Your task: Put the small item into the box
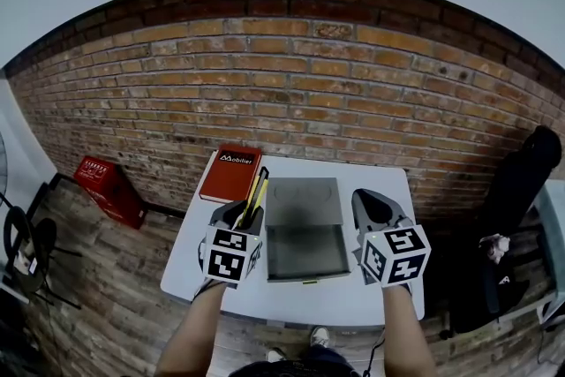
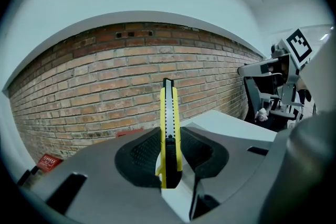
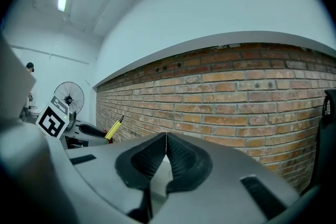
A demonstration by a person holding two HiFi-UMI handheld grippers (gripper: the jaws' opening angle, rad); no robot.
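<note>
At the near edge of the white worktop [image 1: 291, 303] the person's two bare forearms reach forward, each carrying a tool topped by its marker cube. The left tool [image 1: 244, 214] is clamped on a yellow-and-black utility knife [image 2: 169, 134]. Its ribbed black pads press against both flat sides of the handle, and the knife stands nearly upright between them with its dark tip pointing away toward the wall. In the head view the knife is up in the air over the left part of the worktop, just beside the left edge of the box and not inside it. The right tool [image 3: 166, 139] is closed with nothing in it, its two pads meeting in a thin seam. It is held over the worktop just right of the box. Between the two tools lies the grey box [image 1: 306, 252], open, with its lid [image 1: 303, 202] folded back flat on the far side. Beyond the left tool a red book [image 1: 230, 173] lies at the far left corner of the worktop. Further left, a red crate [image 1: 109, 188] sits on the wooden floor at the foot of the brick wall [image 1: 291, 93]. A dark bag or chair [image 1: 521, 181] stands at the far right.
</note>
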